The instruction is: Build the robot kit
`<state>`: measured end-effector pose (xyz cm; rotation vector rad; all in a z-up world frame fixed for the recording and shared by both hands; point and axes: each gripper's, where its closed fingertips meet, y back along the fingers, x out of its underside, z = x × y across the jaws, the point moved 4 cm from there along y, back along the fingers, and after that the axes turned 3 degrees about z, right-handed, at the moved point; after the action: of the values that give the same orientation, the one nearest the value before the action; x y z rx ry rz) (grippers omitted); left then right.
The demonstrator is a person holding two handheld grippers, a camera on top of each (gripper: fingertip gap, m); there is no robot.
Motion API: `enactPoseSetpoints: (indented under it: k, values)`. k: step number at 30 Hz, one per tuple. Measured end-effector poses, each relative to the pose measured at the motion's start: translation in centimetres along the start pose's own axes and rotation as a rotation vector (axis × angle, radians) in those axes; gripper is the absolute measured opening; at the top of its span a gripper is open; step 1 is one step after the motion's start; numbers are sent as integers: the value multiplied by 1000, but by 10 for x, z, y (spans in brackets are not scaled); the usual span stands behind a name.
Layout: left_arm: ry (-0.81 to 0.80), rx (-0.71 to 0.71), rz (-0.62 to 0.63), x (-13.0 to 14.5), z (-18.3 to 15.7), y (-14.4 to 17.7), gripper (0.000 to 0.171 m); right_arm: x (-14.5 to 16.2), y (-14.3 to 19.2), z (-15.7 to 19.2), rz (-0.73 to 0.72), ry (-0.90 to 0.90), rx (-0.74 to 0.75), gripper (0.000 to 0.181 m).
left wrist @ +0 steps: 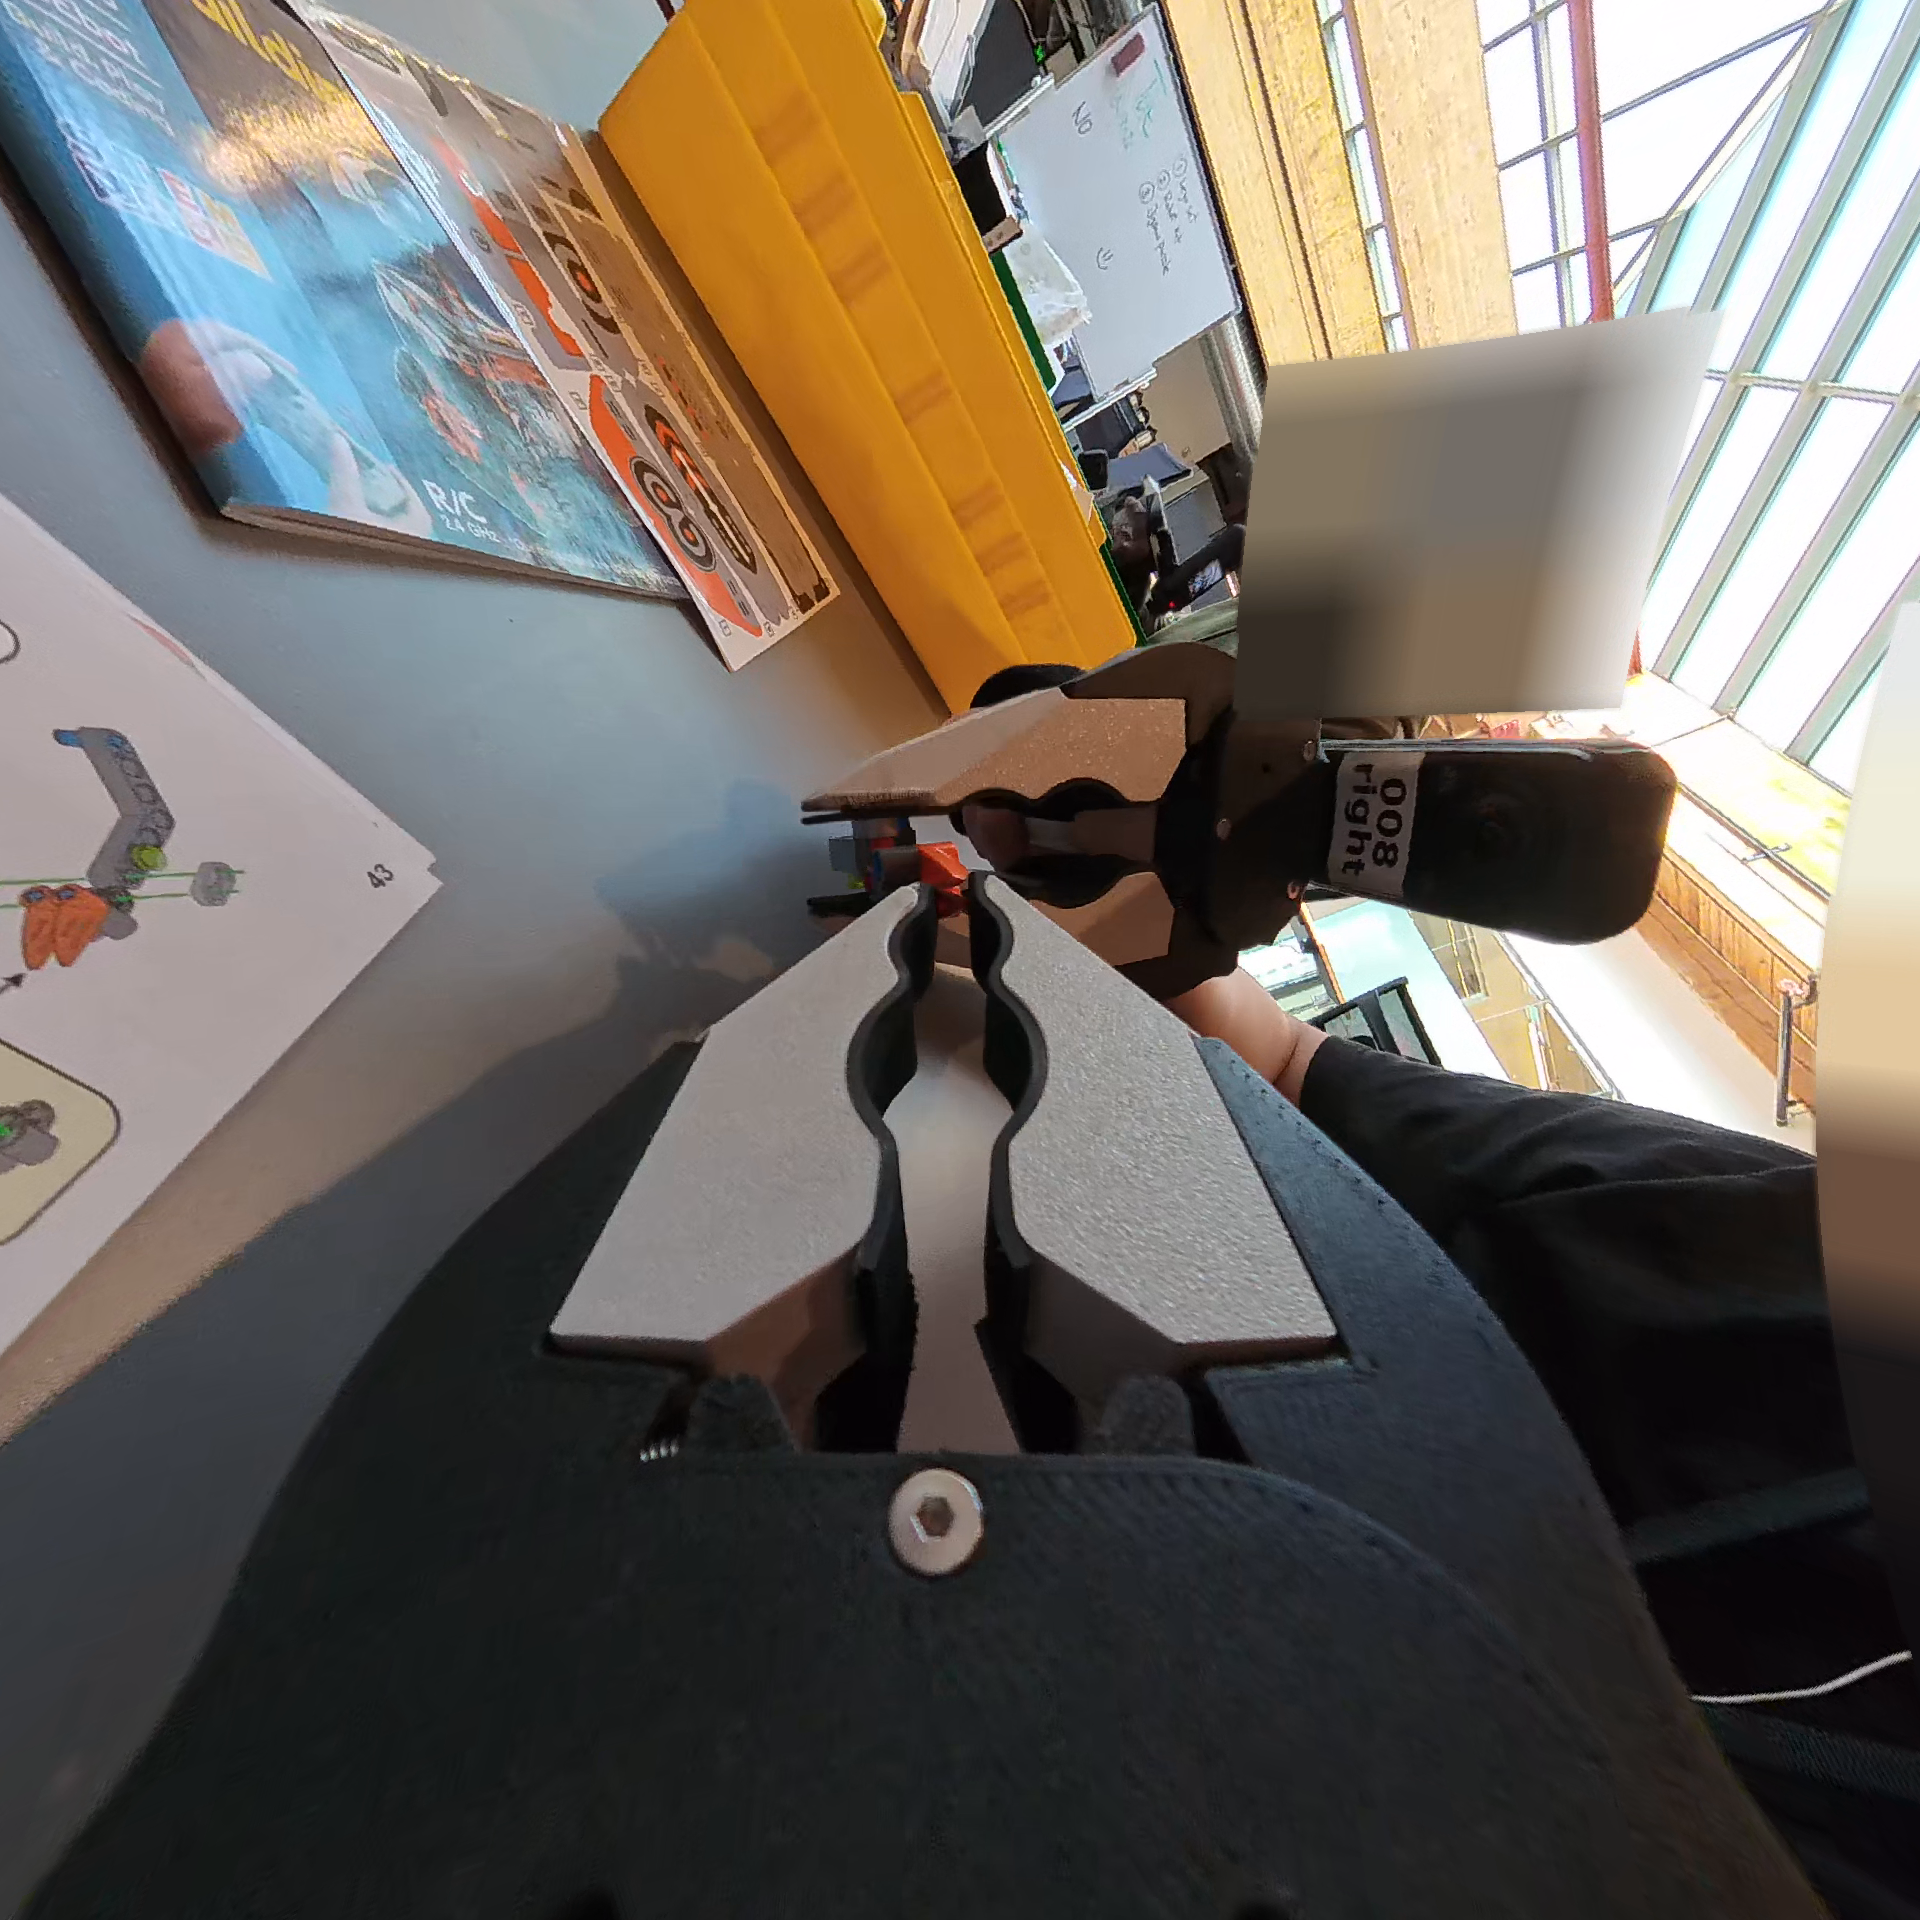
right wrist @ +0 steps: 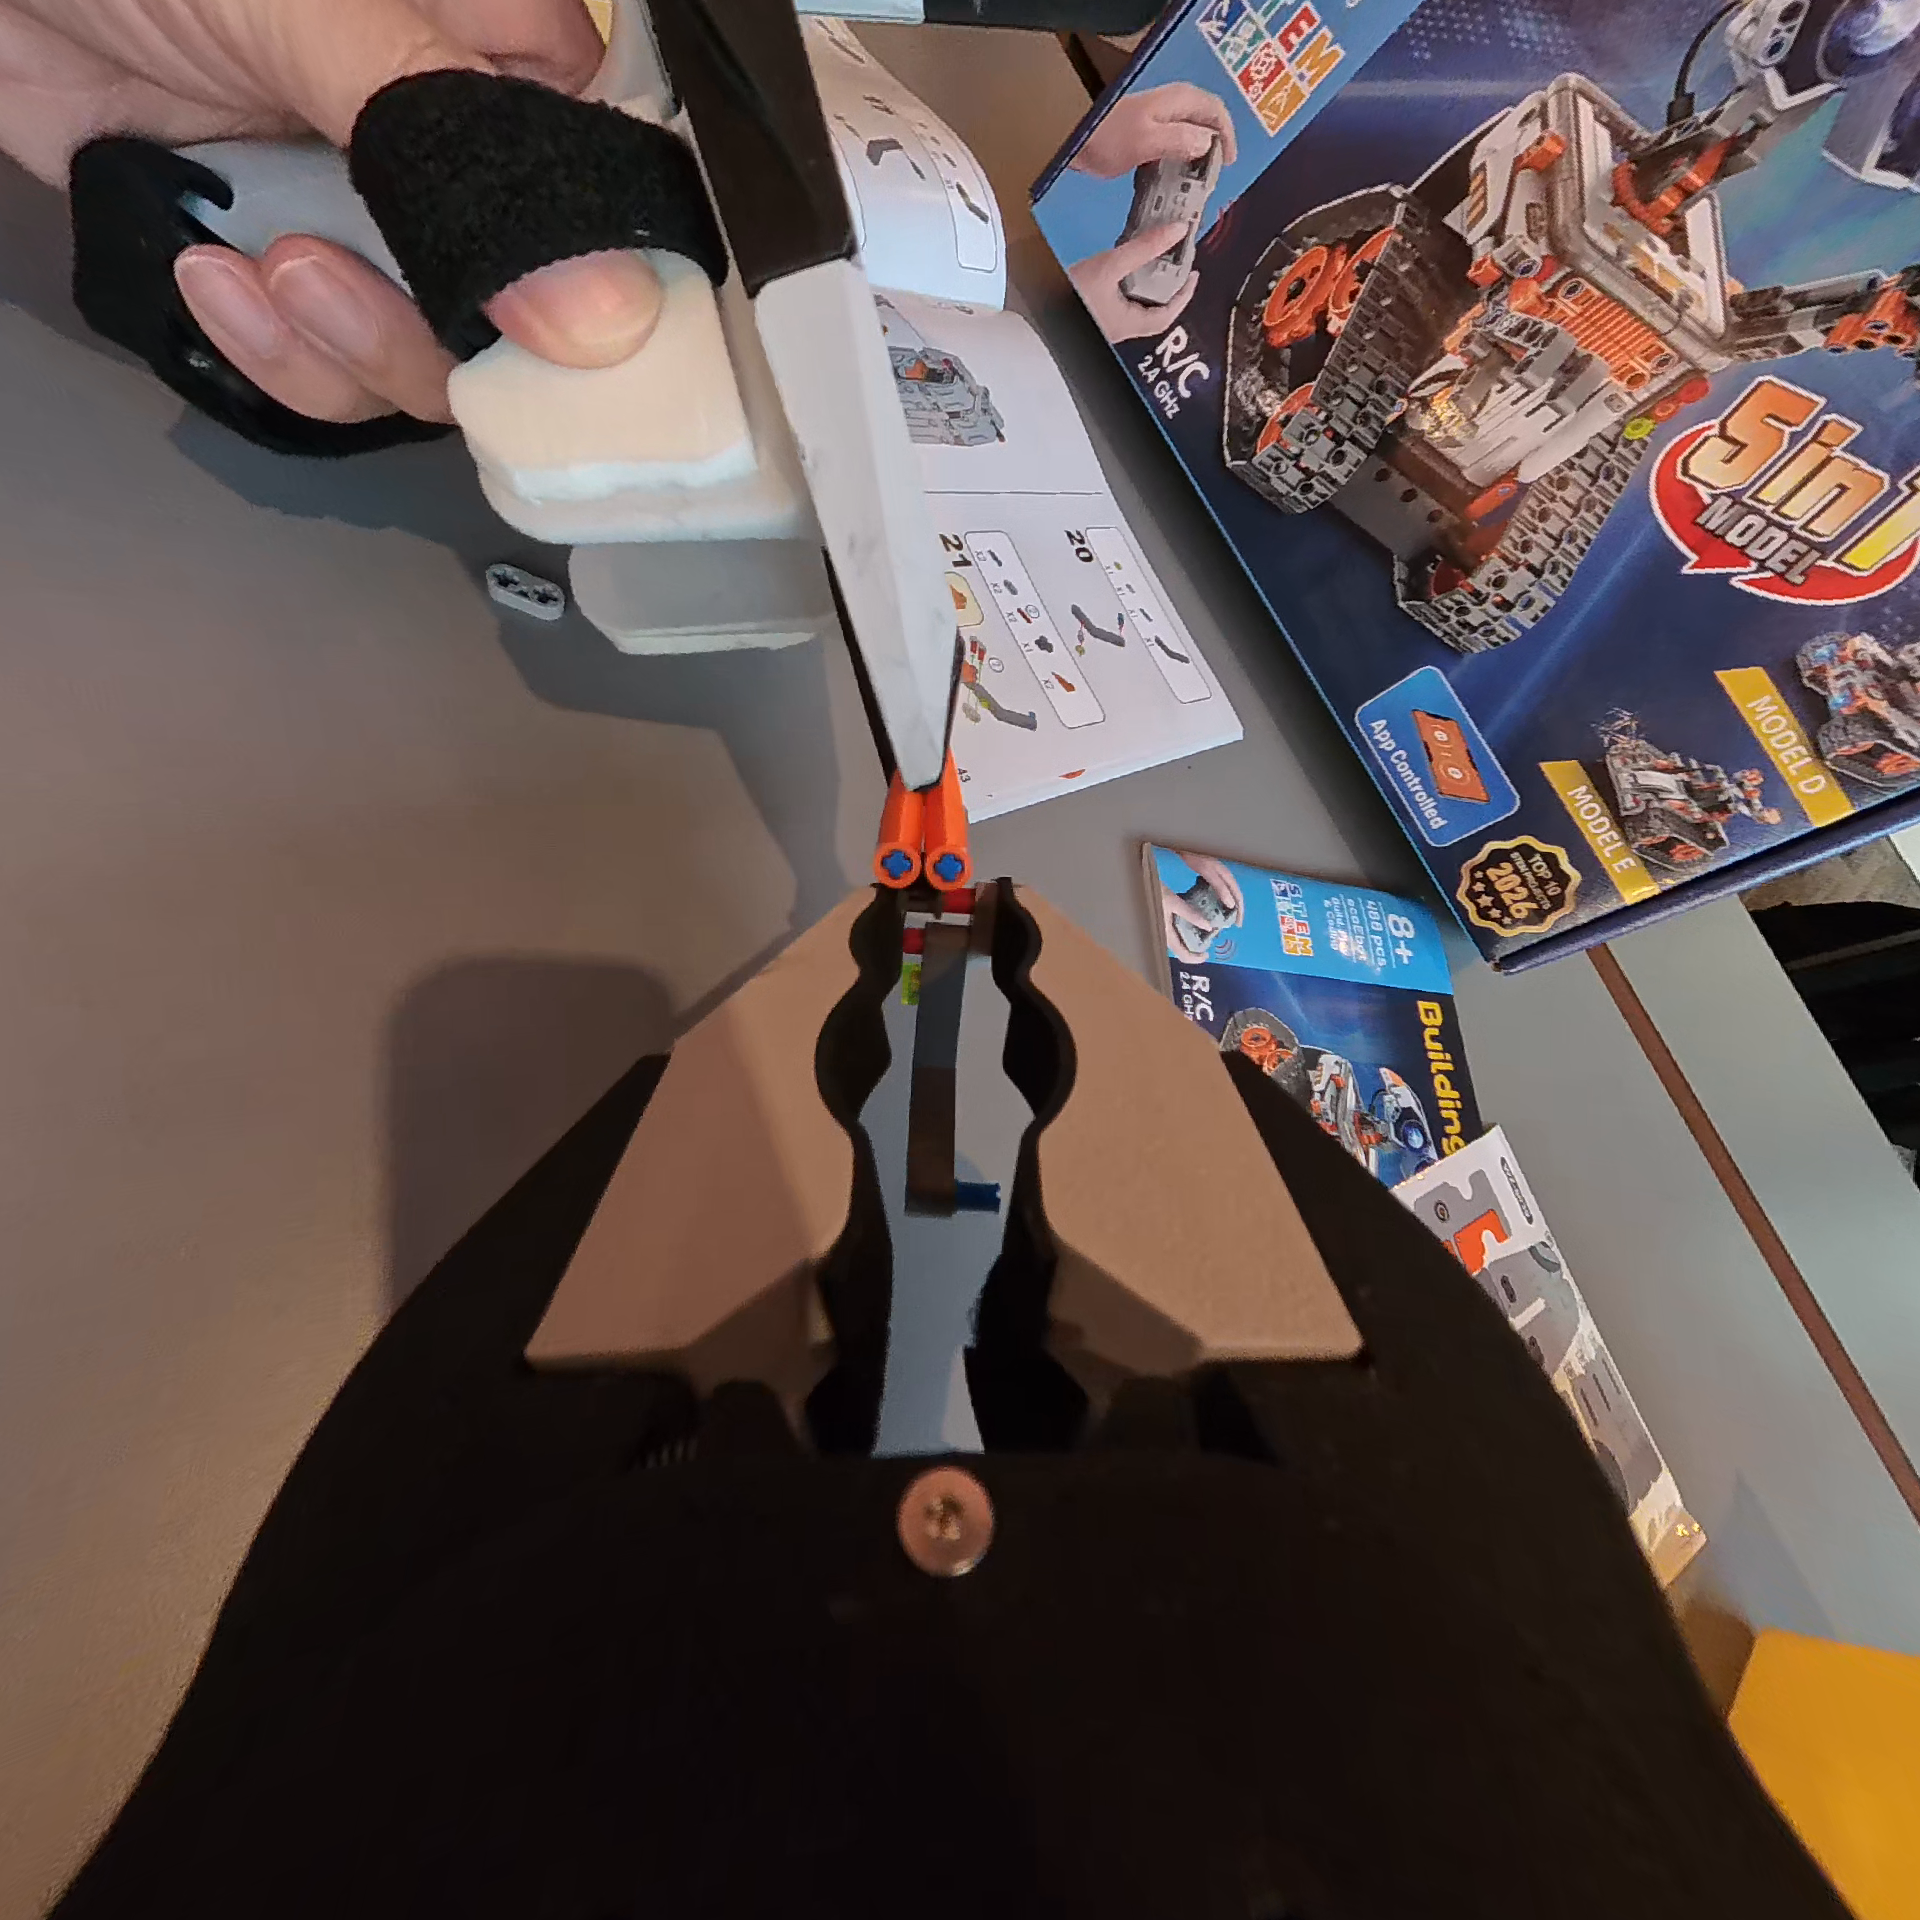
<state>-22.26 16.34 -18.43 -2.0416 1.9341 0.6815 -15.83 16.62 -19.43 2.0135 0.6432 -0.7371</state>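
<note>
My right gripper (right wrist: 940, 894) is shut on a small brick assembly: a dark grey beam (right wrist: 935, 1039) lies between its fingers, and two orange pieces with blue pins (right wrist: 920, 831) stick out past the tips. My left gripper (left wrist: 945, 896) comes in from the other side, nearly closed, its tips pinching the orange pieces (left wrist: 940, 864). It also shows in the right wrist view (right wrist: 925, 769), with its finger end resting on the orange pieces. The right gripper shows in the left wrist view (left wrist: 831, 852), holding the assembly (left wrist: 878, 847) just above the grey table (right wrist: 312, 831).
A toy box (right wrist: 1507, 416) lies at the right, an open instruction booklet (right wrist: 1039, 582) beside it. A small booklet (right wrist: 1320, 997) and a sticker sheet (right wrist: 1538, 1299) lie nearer. A loose grey beam (right wrist: 527, 592) lies on the table. Yellow bins (left wrist: 831, 260) stand at the back. Only a small space, under 4 cm, lies between the two pairs of fingers.
</note>
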Motion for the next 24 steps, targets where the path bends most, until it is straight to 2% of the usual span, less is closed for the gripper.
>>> enactPoseSetpoints:
  k: [12, 14, 17, 24]
  values:
    - [35, 17, 7, 2, 1, 0, 3, 1, 0, 2, 16, 23, -9, 16]
    - [49, 41, -16, -1, -1, 2, 4, -3, 1, -2, -29, -28, 3, 17]
    - [85, 78, -55, -5, -2, 9, 3, -8, 2, -3, -103, -145, -75, 17]
    - [119, 70, -53, -3, 4, 7, 3, -2, 0, -1, -88, -199, -143, 17]
